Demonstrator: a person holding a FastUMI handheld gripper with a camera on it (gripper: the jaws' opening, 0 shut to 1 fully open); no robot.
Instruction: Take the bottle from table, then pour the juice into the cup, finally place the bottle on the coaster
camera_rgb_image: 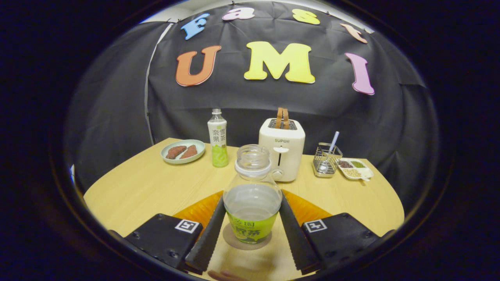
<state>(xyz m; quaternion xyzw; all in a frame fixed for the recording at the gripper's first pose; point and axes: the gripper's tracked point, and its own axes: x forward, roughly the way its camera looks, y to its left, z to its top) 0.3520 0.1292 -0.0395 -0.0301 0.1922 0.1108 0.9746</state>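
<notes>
Wooden table (pixel 148 183): clear uncapped bottle (pixel 252 195) (green label, little liquid left) upright on round coaster (pixel 230 239); gripper (pixel 252 218) fingers flank it, contact unclear.

Clear plastic bottle (pixel 252 191), uncapped: transparent body, lime-green label band with dark print, whitish neck ring; stands between the gripper (pixel 252 224) fingers.
Round coaster (pixel 247 241): dull grey-brown.
Orange mat (pixel 203 210): amber with a faint ribbed pattern.
Wooden table (pixel 144 183): pale yellow grain.
Second bottle (pixel 218 138): white label, green lower part.
Toaster (pixel 282 150): cream; brown slices on top.
Plate (pixel 183 151): pale green, two reddish-brown pieces.
Wire basket (pixel 326 160): silver; blue-and-white striped straw.
Divided dish (pixel 355 169): white; brown, green and tan contents.
</notes>
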